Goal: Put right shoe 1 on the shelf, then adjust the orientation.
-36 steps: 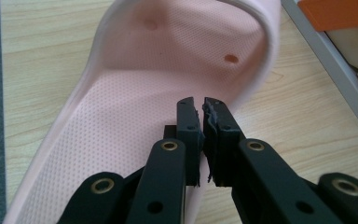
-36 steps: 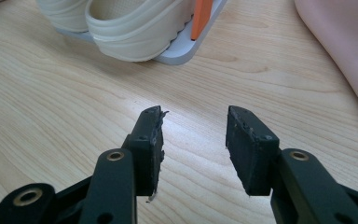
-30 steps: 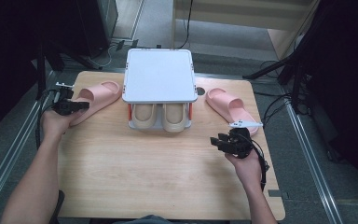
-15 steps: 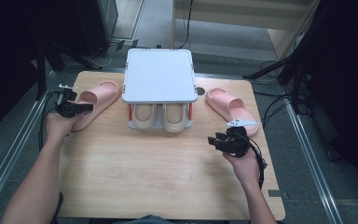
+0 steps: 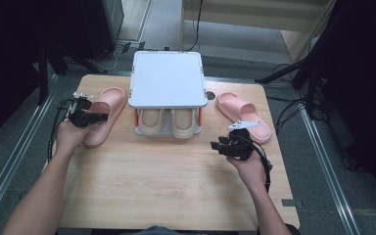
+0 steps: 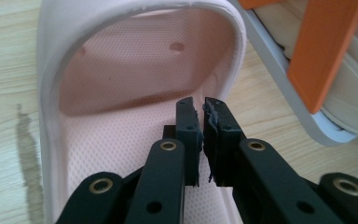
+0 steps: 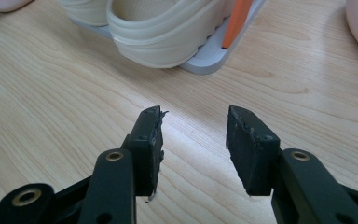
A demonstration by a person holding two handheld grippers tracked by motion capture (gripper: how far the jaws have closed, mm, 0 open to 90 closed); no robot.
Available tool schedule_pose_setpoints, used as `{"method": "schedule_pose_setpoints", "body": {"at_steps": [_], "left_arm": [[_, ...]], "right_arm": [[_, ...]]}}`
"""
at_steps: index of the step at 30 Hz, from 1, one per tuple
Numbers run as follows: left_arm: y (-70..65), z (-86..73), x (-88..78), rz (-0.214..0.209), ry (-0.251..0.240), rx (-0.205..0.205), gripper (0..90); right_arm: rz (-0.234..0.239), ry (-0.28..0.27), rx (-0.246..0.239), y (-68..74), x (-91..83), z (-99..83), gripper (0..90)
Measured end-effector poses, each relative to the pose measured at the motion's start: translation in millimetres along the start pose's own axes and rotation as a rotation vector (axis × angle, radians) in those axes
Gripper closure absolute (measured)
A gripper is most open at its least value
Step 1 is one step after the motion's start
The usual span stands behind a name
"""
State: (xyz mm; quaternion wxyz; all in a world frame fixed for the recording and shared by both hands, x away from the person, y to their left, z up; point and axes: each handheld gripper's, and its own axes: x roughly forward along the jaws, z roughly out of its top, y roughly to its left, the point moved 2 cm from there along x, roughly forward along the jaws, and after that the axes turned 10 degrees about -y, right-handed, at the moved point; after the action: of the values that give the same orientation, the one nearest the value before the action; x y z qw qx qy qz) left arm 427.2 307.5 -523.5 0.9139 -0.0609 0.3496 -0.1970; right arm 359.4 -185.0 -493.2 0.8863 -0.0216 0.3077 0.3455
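The left pink slipper (image 5: 102,114) lies on the wooden table (image 5: 166,186), left of the shoe rack (image 5: 166,81), with its toe pointing away from the person. It is soft, matte foam: a rounded strap arches over a footbed covered in fine dimples, with two small vent holes inside the strap (image 6: 135,51), as the left gripper view shows. The left gripper (image 5: 100,117) hovers over its footbed, black jaws clenched almost together with nothing between them; the frayed pads (image 6: 192,135) point into the opening under the strap.

The rack is a flat, pale grey slab with rounded corners, carried on orange posts (image 6: 324,51). Beneath it sit two beige slippers (image 5: 169,122), ribbed along the sole edge.

A second pink slipper (image 5: 242,115) lies right of the rack. Near it the right gripper (image 5: 221,146) rests low over bare, pale-grained wood, jaws spread apart and empty.
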Motion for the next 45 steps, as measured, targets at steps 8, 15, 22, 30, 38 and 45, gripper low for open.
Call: {"method": "schedule_pose_setpoints", "body": {"at_steps": [8,15,22,30,38,45], "left_arm": [[-12.3,0.7,5.1,-0.027,0.013,0.002,79.6],[-13.2,5.2,5.5,-0.037,0.004,-0.027,75.0],[-12.3,9.4,-12.2,0.003,0.009,0.013,62.0],[-3.1,8.0,-32.1,0.009,-0.021,-0.020,52.2],[8.8,1.6,-45.5,0.011,-0.029,-0.054,50.8],[15.7,-1.2,-48.7,0.021,-0.033,-0.064,47.5]], "right_arm": [[0.008,0.009,-0.015,1.8,4.0,1.6,56.7],[0.008,0.012,-0.018,2.5,4.8,1.5,56.7],[0.011,0.010,-0.017,1.6,5.2,3.2,56.5],[0.032,0.021,-0.027,5.8,13.6,8.5,55.7],[0.052,0.027,-0.042,9.6,23.4,13.5,55.3],[0.058,0.036,-0.043,11.0,26.0,14.8,55.3]]}}
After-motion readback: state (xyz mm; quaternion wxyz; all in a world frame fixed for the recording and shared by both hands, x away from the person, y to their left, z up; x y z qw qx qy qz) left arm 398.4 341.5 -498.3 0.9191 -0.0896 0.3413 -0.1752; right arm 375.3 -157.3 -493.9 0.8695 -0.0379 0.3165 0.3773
